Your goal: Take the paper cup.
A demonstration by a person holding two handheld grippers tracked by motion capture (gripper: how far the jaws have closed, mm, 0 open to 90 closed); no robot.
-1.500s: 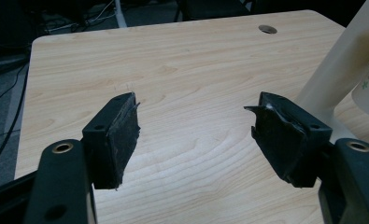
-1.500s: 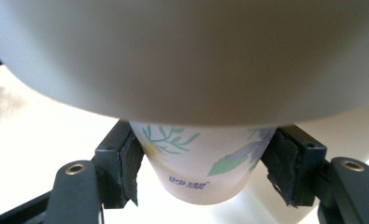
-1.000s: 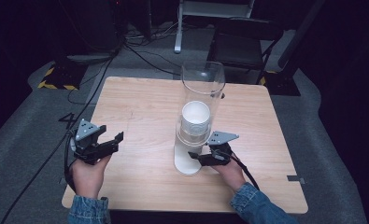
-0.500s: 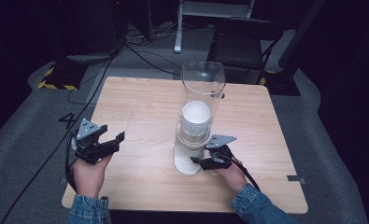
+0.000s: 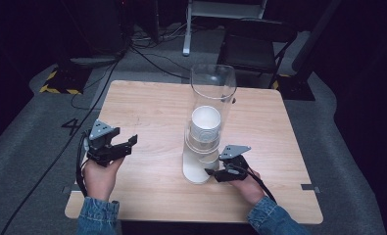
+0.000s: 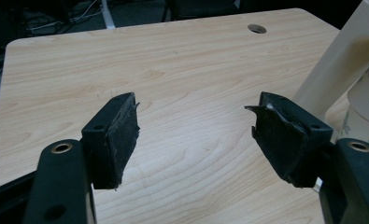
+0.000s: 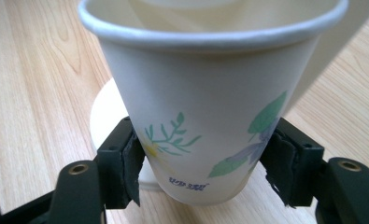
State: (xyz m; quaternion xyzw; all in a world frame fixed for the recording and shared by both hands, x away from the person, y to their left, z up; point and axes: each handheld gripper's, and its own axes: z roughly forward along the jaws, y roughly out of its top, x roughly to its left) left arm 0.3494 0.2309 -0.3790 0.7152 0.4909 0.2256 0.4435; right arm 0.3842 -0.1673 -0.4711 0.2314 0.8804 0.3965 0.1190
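Wooden table (image 5: 147,105) in the high view, with a clear tube (image 5: 212,93) upright near its middle on a cream base (image 5: 196,172). Stack of paper cups (image 5: 205,128) inside the tube, white rim of the top one open upward. Right gripper (image 5: 221,171) at the near side of the base, held by the right hand (image 5: 247,186), grey plate on top. In the right gripper view, a cup (image 7: 210,98) printed with leaves and flowers between the two black jaws, pads (image 7: 131,164) against its lower wall on both sides, so clamped on the cup; cup bottom just above the table, the base behind it. Left gripper (image 5: 123,147) well apart, over the near left of the table, held by the left hand (image 5: 100,176) and pointing right toward the tube. In the left gripper view, jaws spread wide with nothing between them, bare wood beyond, a round hole (image 6: 257,28) near the far edge, and the tube at the right edge. Dark floor with cables around the table.
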